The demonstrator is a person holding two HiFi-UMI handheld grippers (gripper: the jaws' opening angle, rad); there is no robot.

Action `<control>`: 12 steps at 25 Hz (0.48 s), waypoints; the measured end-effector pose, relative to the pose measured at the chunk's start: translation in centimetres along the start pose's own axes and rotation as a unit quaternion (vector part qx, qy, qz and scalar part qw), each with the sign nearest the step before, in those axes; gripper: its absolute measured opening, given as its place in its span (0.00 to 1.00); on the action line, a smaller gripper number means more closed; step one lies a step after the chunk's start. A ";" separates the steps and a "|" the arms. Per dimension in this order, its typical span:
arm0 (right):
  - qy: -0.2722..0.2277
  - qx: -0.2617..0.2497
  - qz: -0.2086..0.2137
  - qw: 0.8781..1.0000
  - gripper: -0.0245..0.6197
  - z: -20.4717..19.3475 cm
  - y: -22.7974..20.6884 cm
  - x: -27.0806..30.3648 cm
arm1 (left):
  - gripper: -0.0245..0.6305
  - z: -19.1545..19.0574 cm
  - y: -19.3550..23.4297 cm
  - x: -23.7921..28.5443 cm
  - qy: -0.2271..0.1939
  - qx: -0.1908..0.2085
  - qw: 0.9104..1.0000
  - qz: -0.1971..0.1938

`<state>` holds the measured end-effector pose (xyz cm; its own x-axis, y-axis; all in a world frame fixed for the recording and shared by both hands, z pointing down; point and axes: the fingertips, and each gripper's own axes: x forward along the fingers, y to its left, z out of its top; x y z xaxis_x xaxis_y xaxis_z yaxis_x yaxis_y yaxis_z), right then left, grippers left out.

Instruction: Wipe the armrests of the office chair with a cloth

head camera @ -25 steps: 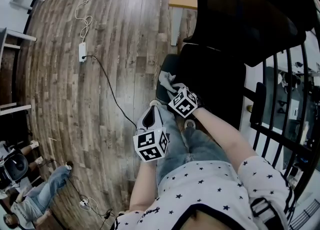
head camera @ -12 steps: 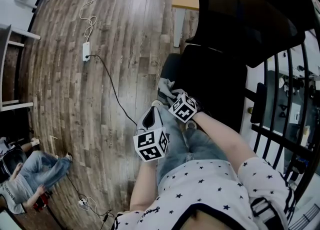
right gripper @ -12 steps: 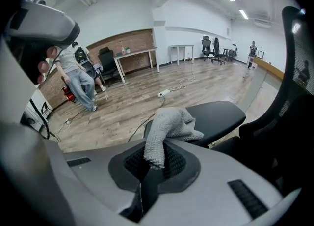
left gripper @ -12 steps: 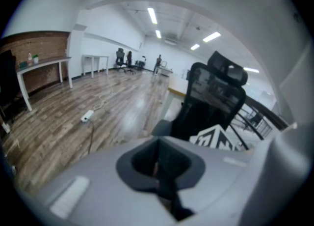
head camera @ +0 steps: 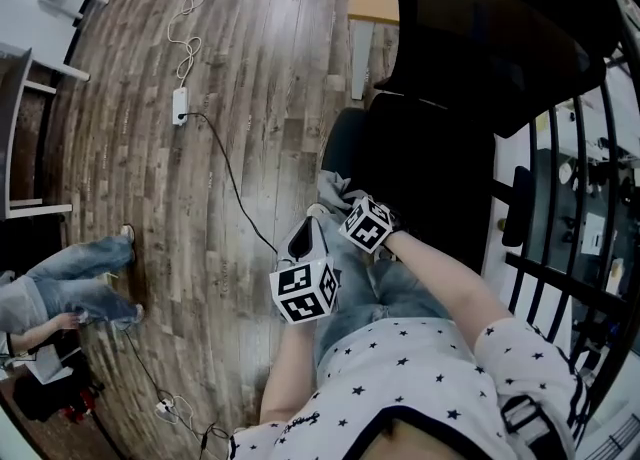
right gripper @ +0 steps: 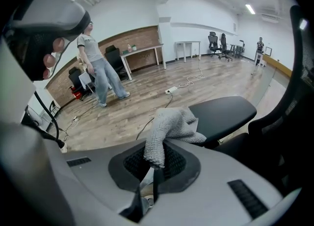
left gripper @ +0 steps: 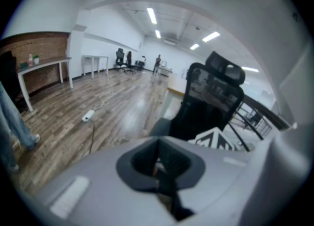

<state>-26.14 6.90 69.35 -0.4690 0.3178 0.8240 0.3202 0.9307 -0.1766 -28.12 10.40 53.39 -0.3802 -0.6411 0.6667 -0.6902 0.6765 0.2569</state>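
Your right gripper [right gripper: 149,183] has its fingers pinched narrow on the one cloth [right gripper: 172,124]. The grey fabric rises from between them, bunches just above the fingertips and flops forward and to their right. Its far end reaches the near end of an armrest [right gripper: 226,111], a flat black pad just ahead of the fingers and to the right. Whether the fabric presses on the pad I cannot tell. There is one chair [head camera: 440,148], black, with two armrests: the one at the cloth, and a second armrest [head camera: 515,206] on the chair's far side, well apart from both pairs of fingers.

Your left gripper [left gripper: 166,188] holds nothing; its fingers sit together as one dark stalk. In the head view it hangs just beside the right gripper, on its left and nearer your body. The chair stands ahead of the left fingers and to the right, its headrest [left gripper: 224,68] on top.

On the wood floor [head camera: 250,68], well ahead of the right fingers and slightly left, lies one white power strip [right gripper: 170,90] with one cable [head camera: 225,173] running off it. One person [right gripper: 100,68] in jeans stands far off to the left of those fingers, near a worktop [right gripper: 142,50]
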 end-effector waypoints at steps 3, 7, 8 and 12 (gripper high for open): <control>-0.013 0.007 -0.007 1.000 0.08 0.7 0.0 -0.7 | 0.04 0.3 0.3 -0.3 -0.004 0.003 1.000 0.002; -0.038 0.020 -0.019 0.999 0.08 1.5 -0.3 -2.5 | 0.04 1.1 -0.1 -0.5 -0.010 0.011 1.000 -0.001; -0.046 0.026 -0.022 0.998 0.08 1.8 -0.4 -3.1 | 0.04 1.4 -0.3 -0.6 -0.012 0.013 1.000 -0.003; -0.077 0.047 -0.034 0.995 0.08 2.3 -0.6 -6.1 | 0.04 2.0 -1.3 -0.7 -0.016 0.025 1.000 -0.009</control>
<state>-25.30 4.80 63.18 -0.6106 0.2704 0.7444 0.2075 0.9617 -0.1791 -28.19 9.23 51.21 -0.3854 -0.6649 0.6399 -0.7264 0.6462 0.2340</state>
